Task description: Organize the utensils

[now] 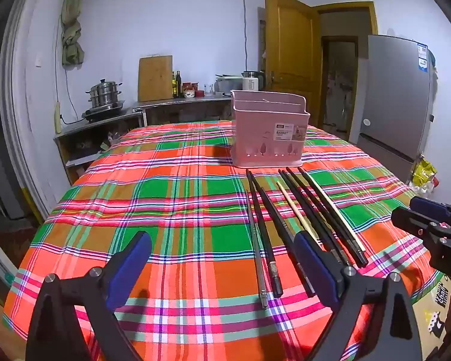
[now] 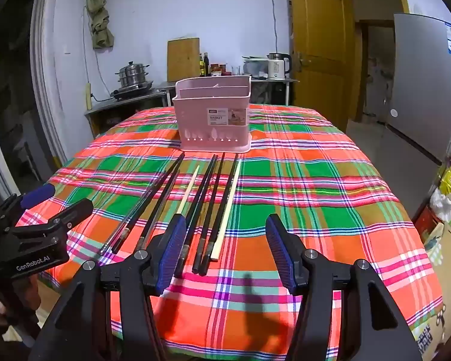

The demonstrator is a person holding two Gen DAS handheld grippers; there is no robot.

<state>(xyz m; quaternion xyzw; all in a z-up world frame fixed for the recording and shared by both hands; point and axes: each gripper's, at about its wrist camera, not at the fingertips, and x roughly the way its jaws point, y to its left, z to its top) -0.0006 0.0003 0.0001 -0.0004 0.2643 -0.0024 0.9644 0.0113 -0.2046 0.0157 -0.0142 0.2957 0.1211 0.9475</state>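
Several chopsticks (image 2: 213, 204) on tablecloth, just ahead of open right tool (image 2: 225, 246)

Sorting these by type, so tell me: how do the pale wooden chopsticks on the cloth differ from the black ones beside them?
The pale wooden chopsticks are cream-coloured and plain end to end; the black chopsticks are dark with a lighter band near the near ends. Only two pale ones show, lying apart with black ones between them; the black ones are more numerous. Both kinds lie flat on the plaid tablecloth, pointing toward the pink basket, untouched by either gripper.
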